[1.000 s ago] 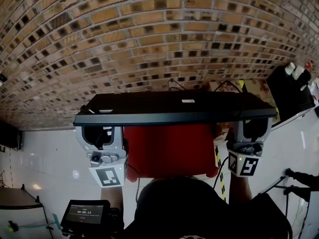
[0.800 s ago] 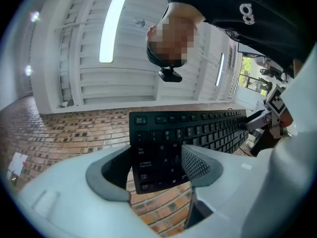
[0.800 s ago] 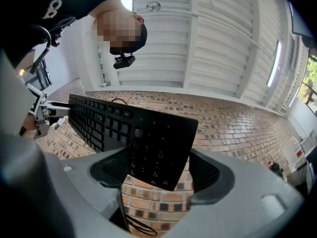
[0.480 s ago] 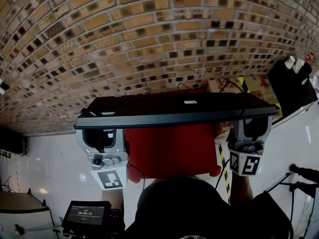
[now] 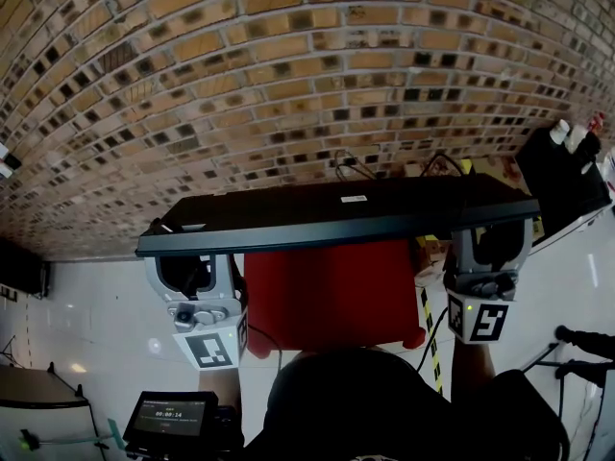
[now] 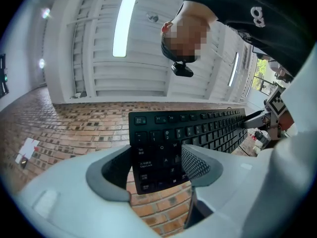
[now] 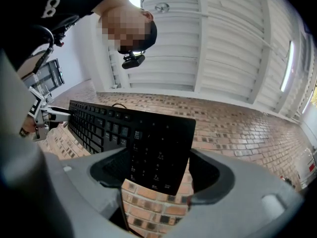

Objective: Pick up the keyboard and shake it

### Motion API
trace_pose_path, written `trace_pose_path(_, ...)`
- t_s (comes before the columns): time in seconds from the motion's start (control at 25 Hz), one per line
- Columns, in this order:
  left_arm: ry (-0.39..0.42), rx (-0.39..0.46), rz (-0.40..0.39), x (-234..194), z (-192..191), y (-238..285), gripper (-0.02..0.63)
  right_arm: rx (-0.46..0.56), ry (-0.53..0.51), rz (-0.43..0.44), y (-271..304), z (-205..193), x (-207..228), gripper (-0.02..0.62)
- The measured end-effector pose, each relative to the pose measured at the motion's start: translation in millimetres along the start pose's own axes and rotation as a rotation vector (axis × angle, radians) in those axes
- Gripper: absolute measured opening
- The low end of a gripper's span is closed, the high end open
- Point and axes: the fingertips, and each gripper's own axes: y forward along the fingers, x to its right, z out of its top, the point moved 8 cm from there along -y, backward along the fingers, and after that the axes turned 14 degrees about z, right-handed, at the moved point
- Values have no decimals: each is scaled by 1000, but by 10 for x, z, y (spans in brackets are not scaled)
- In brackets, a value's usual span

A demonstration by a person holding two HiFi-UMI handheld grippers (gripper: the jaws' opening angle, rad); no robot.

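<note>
A long black keyboard (image 5: 336, 214) hangs in the air in front of a brick wall, its underside with a small white label turned toward the head view. My left gripper (image 5: 192, 262) is shut on its left end and my right gripper (image 5: 488, 246) is shut on its right end. In the left gripper view the keyboard (image 6: 193, 130) runs off to the right with its keys facing the camera, and its end lies between the jaws of the left gripper (image 6: 156, 165). In the right gripper view the number-pad end of the keyboard (image 7: 148, 138) sits between the jaws of the right gripper (image 7: 158, 175).
A red surface (image 5: 327, 291) lies under the keyboard. A black table (image 5: 562, 181) with white items stands at the right. A small screen device (image 5: 168, 416) is at the lower left. Yellow-black tape (image 5: 430, 339) and cables run near the right gripper. The brick wall (image 5: 288, 84) fills the back.
The keyboard has tilted a little in the head view: its left end sits lower and its right end slightly higher. Both grippers keep the same hold on its ends.
</note>
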Motion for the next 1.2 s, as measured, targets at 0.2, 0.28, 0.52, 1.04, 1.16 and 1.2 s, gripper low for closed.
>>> trace_pose_path(0.2, -24, 126, 48, -153, 270, 75, 322, 151, -89, -10, 136, 437, -45, 345)
trace_pose_path(0.28, -27, 149, 54, -164, 333, 127, 322, 168, -99, -12, 172, 493, -56, 345)
trace_pose_path(0.52, -29, 149, 59, -210, 338, 173, 322, 169, -105, -6, 218, 511, -90, 345)
trace_pose_path(1.04, -35, 240, 78, -260, 494, 227, 322, 251, -133, -7, 288, 711, -53, 345)
trace_pose_path(1.16, -32, 270, 80, -257, 568, 294, 322, 271, -142, -19, 302, 758, -26, 345)
trace_pose_path(1.2, -31, 274, 82, -257, 578, 304, 322, 277, -141, -19, 311, 769, -23, 345)
